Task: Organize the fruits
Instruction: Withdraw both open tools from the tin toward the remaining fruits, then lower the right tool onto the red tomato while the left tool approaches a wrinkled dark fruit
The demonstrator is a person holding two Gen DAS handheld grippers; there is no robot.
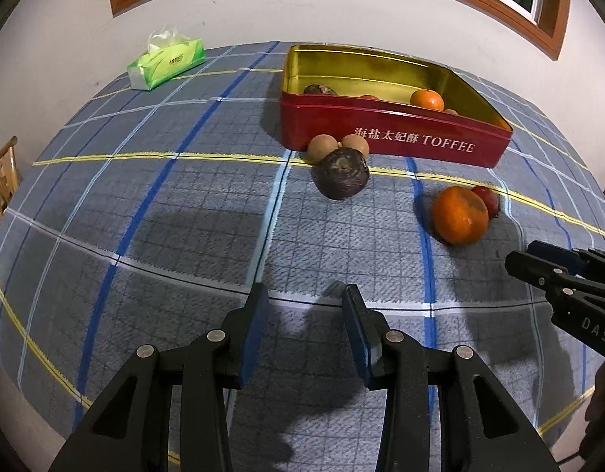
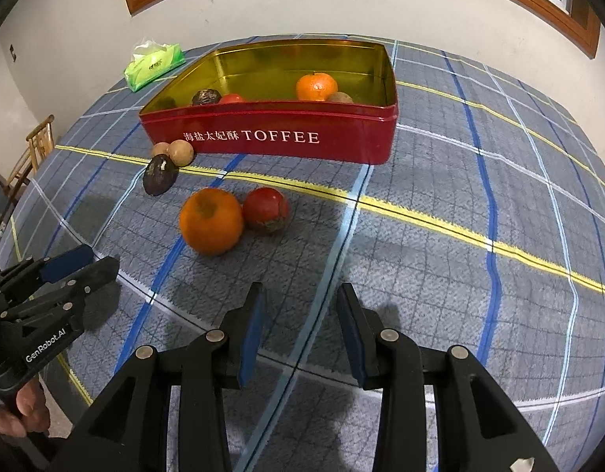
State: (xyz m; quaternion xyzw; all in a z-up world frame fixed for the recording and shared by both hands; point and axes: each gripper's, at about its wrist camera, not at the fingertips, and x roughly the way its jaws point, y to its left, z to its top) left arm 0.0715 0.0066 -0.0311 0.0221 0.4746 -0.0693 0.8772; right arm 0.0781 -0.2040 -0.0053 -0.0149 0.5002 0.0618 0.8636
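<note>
Five loose fruits sit on the plaid tabletop (image 2: 440, 181) outside the red toffee tin (image 2: 271, 137). Big orange (image 2: 211, 220), dull patch on top, touches a red fruit (image 2: 266, 209) at its 2 o'clock. Dark wrinkled purple fruit (image 2: 159, 175) lies at the orange's 10 o'clock, against two small tan round fruits (image 2: 180, 152) by the tin's near left corner. Inside the tin, gold lining: a smaller orange (image 2: 316, 86), a tan fruit (image 2: 340, 97) beside it, another dark fruit (image 2: 206, 97), a red one (image 2: 231, 98). Green tissue pack (image 2: 154, 63) far back at 11 o'clock. Left gripper (image 1: 305, 306) wide, holding nothing, hovers above the cloth. Right gripper (image 2: 300, 306) wide too, nothing between its pads, the big orange at its 11 o'clock.
</note>
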